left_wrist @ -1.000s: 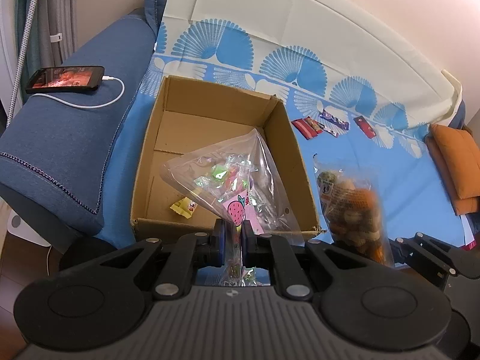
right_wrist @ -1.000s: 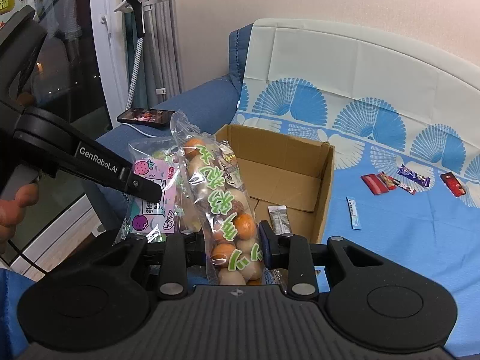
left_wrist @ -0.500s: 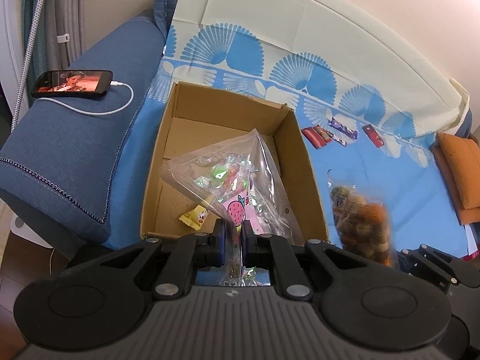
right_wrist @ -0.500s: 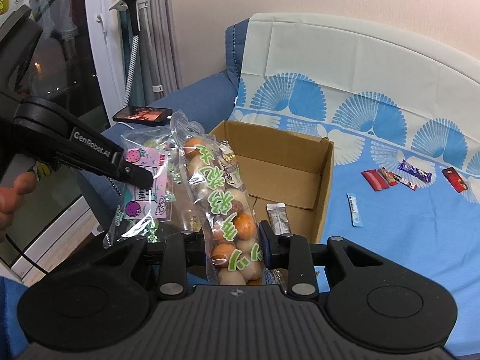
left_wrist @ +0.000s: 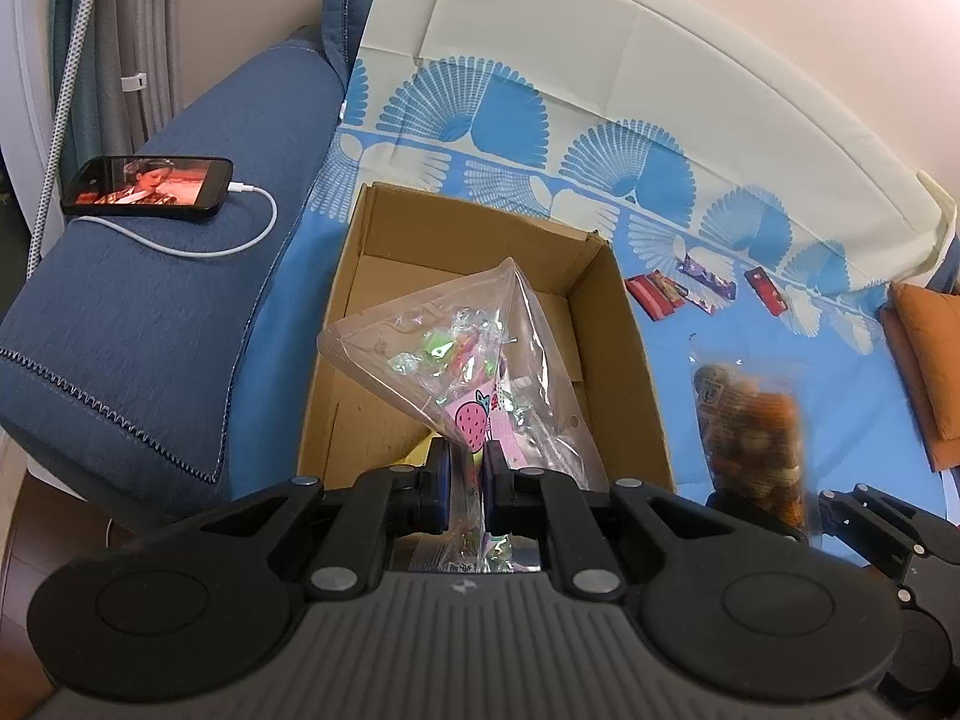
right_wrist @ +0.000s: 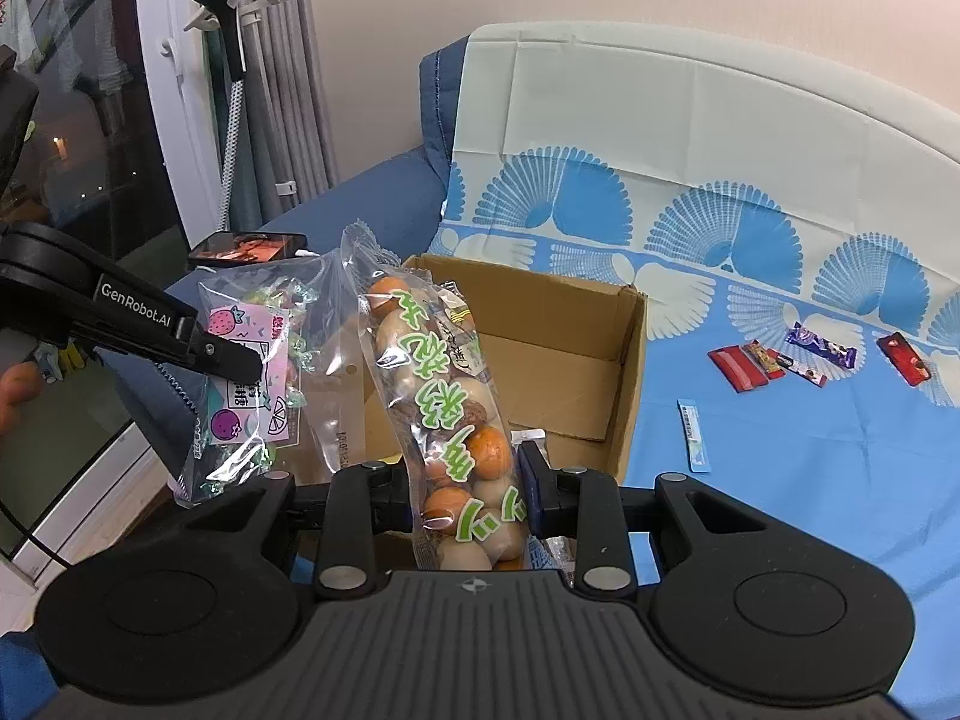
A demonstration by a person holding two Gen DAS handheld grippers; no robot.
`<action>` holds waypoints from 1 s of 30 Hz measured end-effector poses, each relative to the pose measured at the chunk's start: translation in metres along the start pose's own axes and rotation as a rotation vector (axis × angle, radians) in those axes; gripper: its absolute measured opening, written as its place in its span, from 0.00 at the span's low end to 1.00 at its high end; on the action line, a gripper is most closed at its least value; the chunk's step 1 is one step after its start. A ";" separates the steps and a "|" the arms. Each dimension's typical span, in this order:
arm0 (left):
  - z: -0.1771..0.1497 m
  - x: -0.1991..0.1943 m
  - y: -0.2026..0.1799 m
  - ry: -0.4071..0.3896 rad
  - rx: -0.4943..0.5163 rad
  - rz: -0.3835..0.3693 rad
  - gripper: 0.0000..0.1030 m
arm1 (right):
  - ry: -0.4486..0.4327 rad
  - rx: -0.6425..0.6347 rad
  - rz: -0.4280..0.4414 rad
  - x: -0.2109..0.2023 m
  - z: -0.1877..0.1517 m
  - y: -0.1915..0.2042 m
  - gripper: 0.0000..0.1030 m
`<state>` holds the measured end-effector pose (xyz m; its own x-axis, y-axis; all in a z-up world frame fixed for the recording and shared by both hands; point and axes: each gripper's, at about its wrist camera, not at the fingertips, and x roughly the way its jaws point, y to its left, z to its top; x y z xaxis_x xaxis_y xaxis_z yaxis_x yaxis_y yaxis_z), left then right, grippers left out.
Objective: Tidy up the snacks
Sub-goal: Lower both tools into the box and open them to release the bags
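My left gripper is shut on a clear candy bag with a pink strawberry label, held over the near edge of an open cardboard box. From the right wrist view the same candy bag hangs from the left gripper's fingers. My right gripper is shut on a tall clear bag of round orange and beige snacks with green lettering, upright in front of the cardboard box. That snack bag appears blurred to the right of the box in the left wrist view.
Several small wrapped bars and a blue stick packet lie on the blue patterned sheet right of the box. A phone on a white cable rests on the blue sofa arm. An orange cushion sits far right.
Both grippers have drifted with their bags still held; the box and sofa arm sit further right in the left wrist view. The candy bag hangs closer to the box.
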<state>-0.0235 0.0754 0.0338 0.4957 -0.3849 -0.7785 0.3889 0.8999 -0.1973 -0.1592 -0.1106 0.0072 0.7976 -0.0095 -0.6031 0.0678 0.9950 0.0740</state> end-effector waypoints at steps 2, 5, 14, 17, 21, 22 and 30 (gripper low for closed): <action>0.005 0.004 -0.001 -0.003 0.005 0.000 0.10 | 0.003 0.001 0.001 0.006 0.003 -0.001 0.31; 0.012 0.012 -0.002 -0.007 0.018 0.005 0.10 | 0.009 0.009 -0.001 0.017 0.009 -0.003 0.31; 0.036 0.047 0.006 0.017 0.019 0.040 0.11 | 0.042 0.053 -0.002 0.058 0.023 -0.010 0.32; 0.043 0.063 0.008 0.037 0.033 0.047 0.11 | 0.062 0.065 0.000 0.075 0.026 -0.013 0.32; 0.048 0.086 0.006 0.064 0.069 0.058 0.11 | 0.090 0.088 0.006 0.102 0.028 -0.016 0.32; 0.048 0.091 0.006 0.071 0.078 0.064 0.11 | 0.099 0.093 0.006 0.108 0.028 -0.017 0.32; 0.051 0.137 -0.002 0.088 0.185 0.127 0.11 | 0.180 0.117 0.005 0.155 0.019 -0.029 0.32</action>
<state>0.0835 0.0109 -0.0417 0.4832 -0.2444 -0.8407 0.4675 0.8839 0.0117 -0.0259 -0.1431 -0.0737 0.6791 0.0240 -0.7337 0.1414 0.9765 0.1629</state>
